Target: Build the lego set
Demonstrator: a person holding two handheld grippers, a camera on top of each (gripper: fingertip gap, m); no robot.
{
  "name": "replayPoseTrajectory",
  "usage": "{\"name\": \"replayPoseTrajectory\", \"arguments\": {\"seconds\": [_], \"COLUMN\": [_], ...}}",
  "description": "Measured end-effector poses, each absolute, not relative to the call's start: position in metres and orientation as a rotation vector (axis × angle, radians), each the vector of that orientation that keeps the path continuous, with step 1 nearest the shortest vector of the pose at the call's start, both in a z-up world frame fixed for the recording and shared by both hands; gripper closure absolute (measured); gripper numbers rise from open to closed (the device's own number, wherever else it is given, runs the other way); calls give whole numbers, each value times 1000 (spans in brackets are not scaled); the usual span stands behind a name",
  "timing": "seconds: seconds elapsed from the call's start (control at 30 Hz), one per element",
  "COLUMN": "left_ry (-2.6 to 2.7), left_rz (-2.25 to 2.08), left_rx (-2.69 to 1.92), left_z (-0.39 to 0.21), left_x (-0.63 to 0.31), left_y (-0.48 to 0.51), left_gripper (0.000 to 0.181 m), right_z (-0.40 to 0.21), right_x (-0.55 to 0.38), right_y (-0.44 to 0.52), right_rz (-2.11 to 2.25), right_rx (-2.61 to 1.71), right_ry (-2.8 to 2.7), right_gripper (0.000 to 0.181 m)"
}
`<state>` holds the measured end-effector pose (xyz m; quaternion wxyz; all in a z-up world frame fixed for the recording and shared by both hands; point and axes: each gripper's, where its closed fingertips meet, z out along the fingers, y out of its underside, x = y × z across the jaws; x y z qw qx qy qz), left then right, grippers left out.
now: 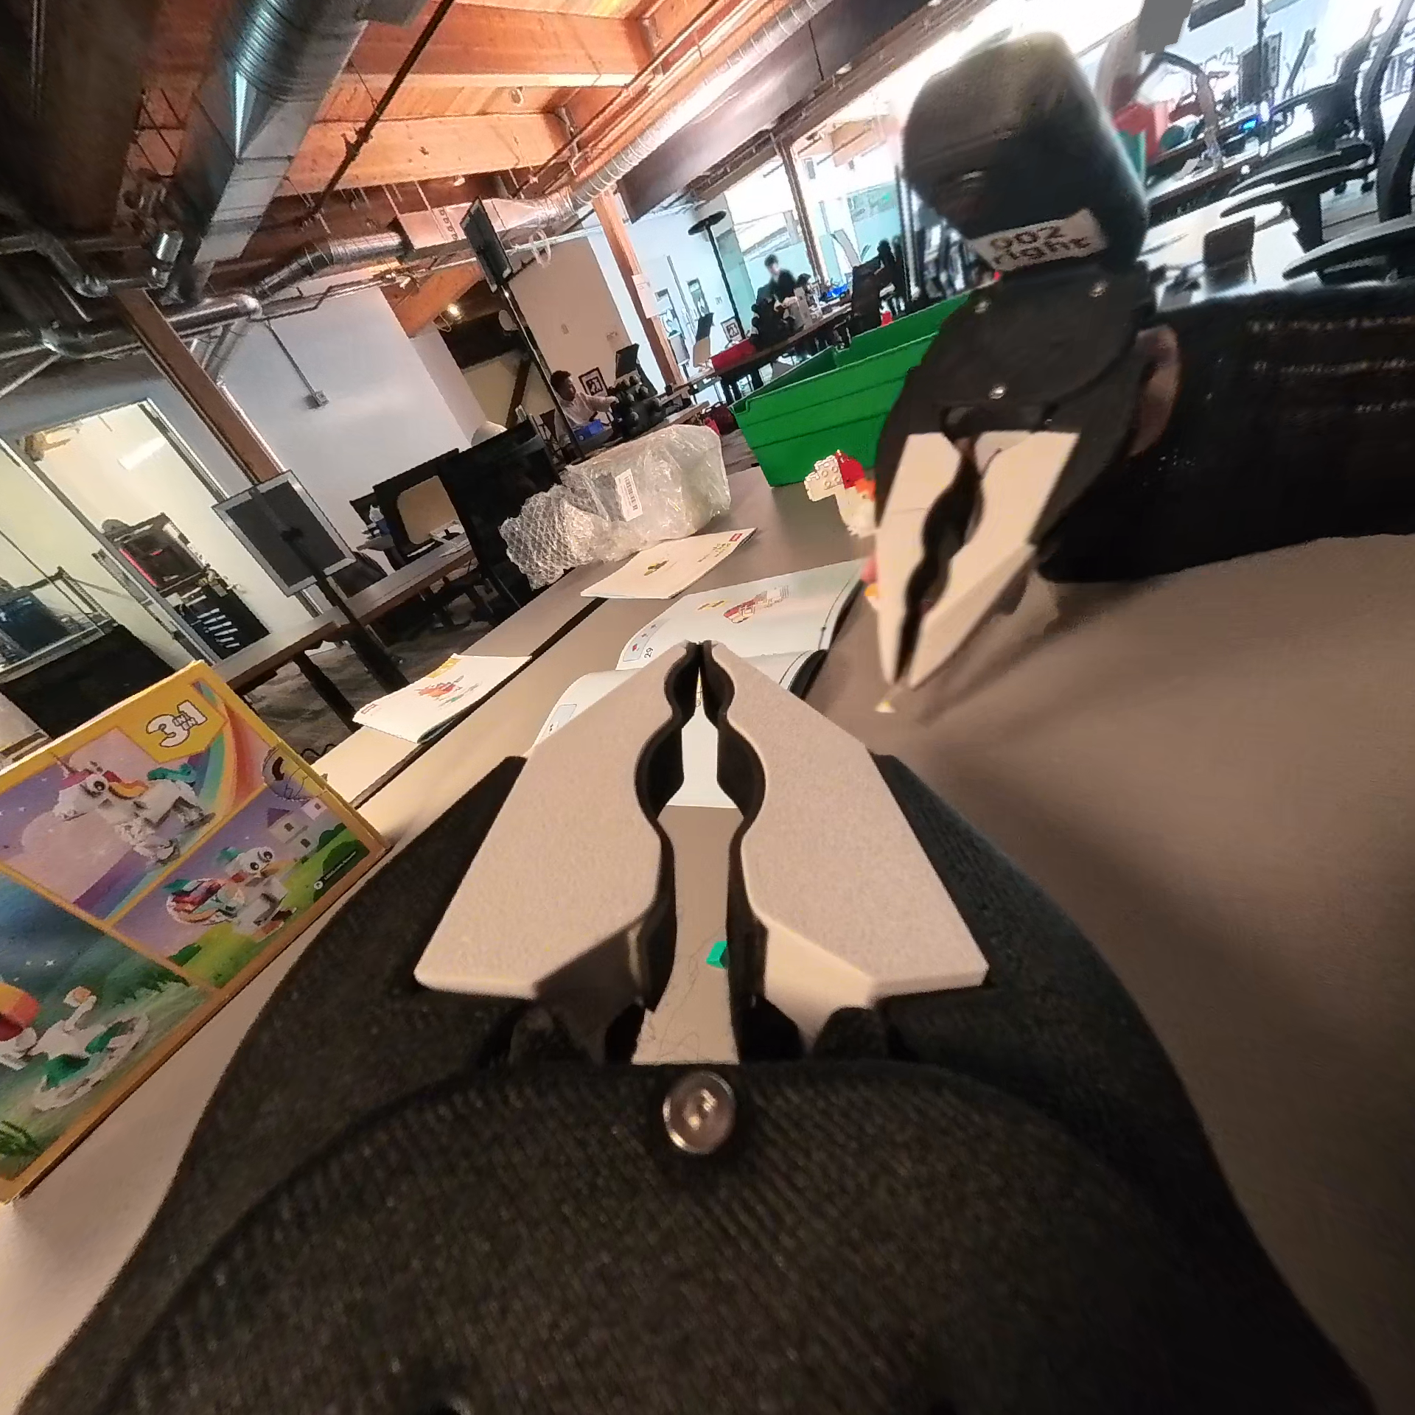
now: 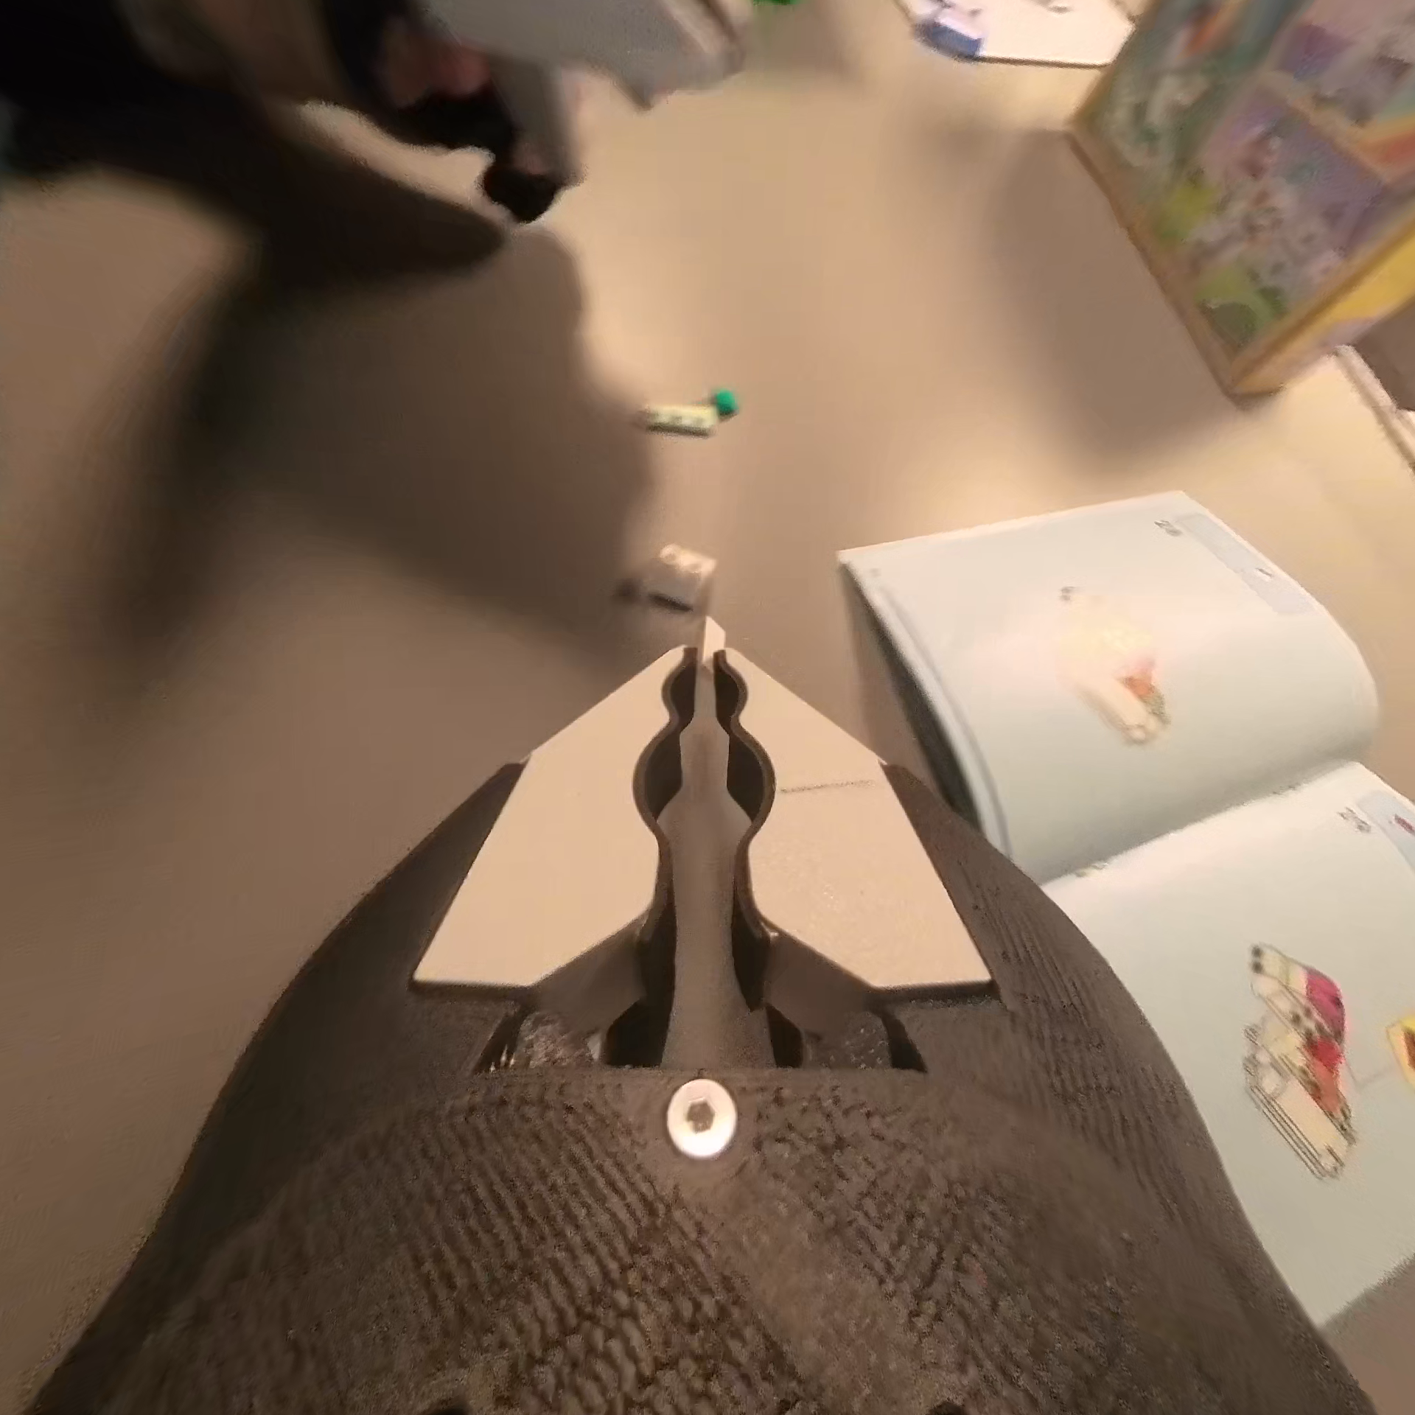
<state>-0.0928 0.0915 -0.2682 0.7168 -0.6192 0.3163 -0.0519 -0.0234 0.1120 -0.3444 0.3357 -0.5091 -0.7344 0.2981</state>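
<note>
My left gripper [image 1: 703, 652] is shut and empty, held low over the grey table [image 1: 1148, 842]. My right gripper [image 2: 703, 651] is shut on a small white piece [image 2: 712, 634] that sticks out past its tips. It also shows in the left wrist view [image 1: 900, 681], pointing down at the table, to the right of and beyond my left gripper. A partly built white and red lego model [image 1: 842, 482] stands behind it. Loose on the table ahead of the right gripper lie a white brick [image 2: 678, 578], a lime plate [image 2: 678, 417] and a green round piece [image 2: 723, 400].
An open instruction booklet [image 2: 1110, 689] lies right of the right gripper. The lego box [image 1: 153, 880] stands at the left. Two more booklets [image 1: 666, 566], a bubble-wrap bag [image 1: 635, 498] and green bins [image 1: 827, 406] sit farther back. The blurred left gripper [image 2: 651, 76] shows at the top. The grippers' ends are close to 11 cm from one another. About 4 cm separates my right fingertips from the white brick [image 2: 678, 578]. It is some 10 cm from my left tips to the lime plate [image 2: 678, 417].
</note>
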Motion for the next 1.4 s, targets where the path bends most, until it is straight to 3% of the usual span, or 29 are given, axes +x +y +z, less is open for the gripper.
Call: {"name": "replayPoseTrajectory", "arguments": {"seconds": [0.03,0.5,0.7,0.83,0.97,1.1,1.4], "left_ry": [700,704,705,705,708,716,797], "left_rz": [-116,-117,-118,-117,-119,-117,-220], "left_rx": [-1370,-1383,-1377,-1370,-1367,-1362,-1310], "left_z": [-268,-272,-270,-268,-267,-267,-267], "left_x": [-93,-93,-93,-93,-91,-90,-76], "left_y": [92,93,92,91,90,89,77], "left_gripper": [181,181,181,181,181,181,181], "right_z": [-348,-371,-335,-271,-298,-332,-349], "right_x": [-17,12,8,54,132,149,146], "right_y": [104,90,124,251,328,340,338], "right_rz": [790,813,749,349,181,331,393], "right_rx": [-1288,-1281,-1236,-1326,-1629,-1815,-1910], "right_ry": [-1976,-2120,-1873,-1195,-902,-911,-981], "right_gripper": [178,177,149,135,116,129,162]}}
